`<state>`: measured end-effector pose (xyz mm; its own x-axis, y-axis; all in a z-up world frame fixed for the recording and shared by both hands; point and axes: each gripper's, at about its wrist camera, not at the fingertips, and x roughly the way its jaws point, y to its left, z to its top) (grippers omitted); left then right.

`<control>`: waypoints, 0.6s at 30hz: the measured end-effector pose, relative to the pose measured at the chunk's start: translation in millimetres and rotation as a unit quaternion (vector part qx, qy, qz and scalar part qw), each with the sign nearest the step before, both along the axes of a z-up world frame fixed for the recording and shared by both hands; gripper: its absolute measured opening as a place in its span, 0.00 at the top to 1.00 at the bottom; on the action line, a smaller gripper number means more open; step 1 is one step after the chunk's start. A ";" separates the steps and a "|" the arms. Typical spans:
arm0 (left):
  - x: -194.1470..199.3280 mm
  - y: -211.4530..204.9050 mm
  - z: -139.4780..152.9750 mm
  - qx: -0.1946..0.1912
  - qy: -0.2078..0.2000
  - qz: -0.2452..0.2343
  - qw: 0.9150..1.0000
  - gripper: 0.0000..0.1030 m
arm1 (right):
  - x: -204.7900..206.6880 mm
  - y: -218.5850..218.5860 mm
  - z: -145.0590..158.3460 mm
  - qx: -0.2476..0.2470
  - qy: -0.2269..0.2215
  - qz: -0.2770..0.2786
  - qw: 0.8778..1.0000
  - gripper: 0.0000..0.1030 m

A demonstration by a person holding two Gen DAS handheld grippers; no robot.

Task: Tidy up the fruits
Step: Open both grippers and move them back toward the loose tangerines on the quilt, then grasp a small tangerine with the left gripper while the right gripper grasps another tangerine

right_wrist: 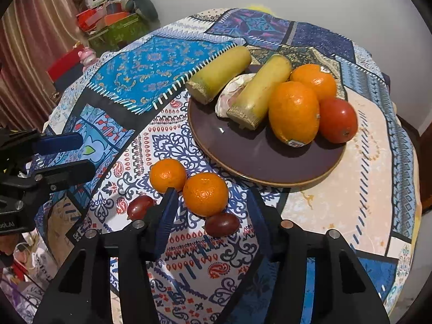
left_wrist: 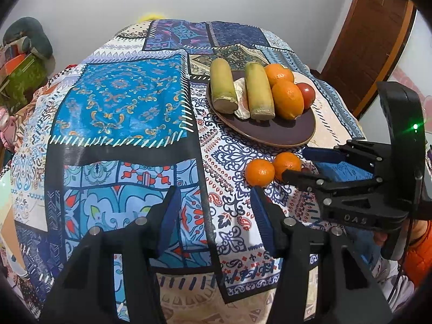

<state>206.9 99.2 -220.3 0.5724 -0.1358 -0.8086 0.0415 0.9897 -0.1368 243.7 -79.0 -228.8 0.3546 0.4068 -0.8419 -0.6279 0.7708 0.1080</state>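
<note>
Right gripper [right_wrist: 210, 210] open astride mandarin [right_wrist: 205, 193]; left gripper [left_wrist: 216, 210] open, empty. Mandarin light, soft-skinned: pinch gently across middle.

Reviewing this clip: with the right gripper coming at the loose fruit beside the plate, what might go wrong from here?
1. The near tangerine touches the other tangerine and a grape; closing the right gripper may nudge them rolling.
2. A second grape lies just outside the left finger and could get clipped.
3. The plate is crowded at the back, so added round fruit may roll off.
</note>
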 end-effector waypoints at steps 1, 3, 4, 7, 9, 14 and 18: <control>1.4 -0.9 -0.4 -0.001 0.000 -0.003 1.000 0.48 | -0.2 1.0 -1.2 0.000 0.002 0.003 1.000 0.53; 4.6 -3.3 -1.1 0.000 0.001 -0.004 1.000 0.48 | -0.6 3.5 -3.8 -0.001 0.004 0.009 1.000 0.55; 5.7 -4.4 -1.2 0.001 0.000 -0.004 1.000 0.48 | -0.3 4.3 -4.5 -0.001 0.004 0.012 1.000 0.59; 10.5 -7.3 -2.9 0.004 0.001 0.000 1.000 0.47 | 0.0 4.6 -6.1 0.001 0.006 0.017 1.000 0.66; 13.2 -9.1 -4.6 0.004 0.004 -0.001 1.000 0.47 | 0.6 2.6 -5.3 0.007 0.009 0.017 1.000 0.67; 19.0 -15.7 -7.6 -0.014 0.012 -0.004 1.000 0.43 | -1.2 -8.5 2.7 0.025 0.006 0.012 1.000 0.67; 24.9 -25.3 -7.7 -0.005 0.011 -0.014 1.000 0.43 | -0.4 -23.7 10.7 0.036 -0.001 -0.002 0.999 0.67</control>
<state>231.8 73.9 -228.0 0.5505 -0.1596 -0.8195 0.0658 0.9868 -0.1480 243.3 -102.7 -218.1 0.3580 0.4653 -0.8095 -0.6256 0.7631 0.1619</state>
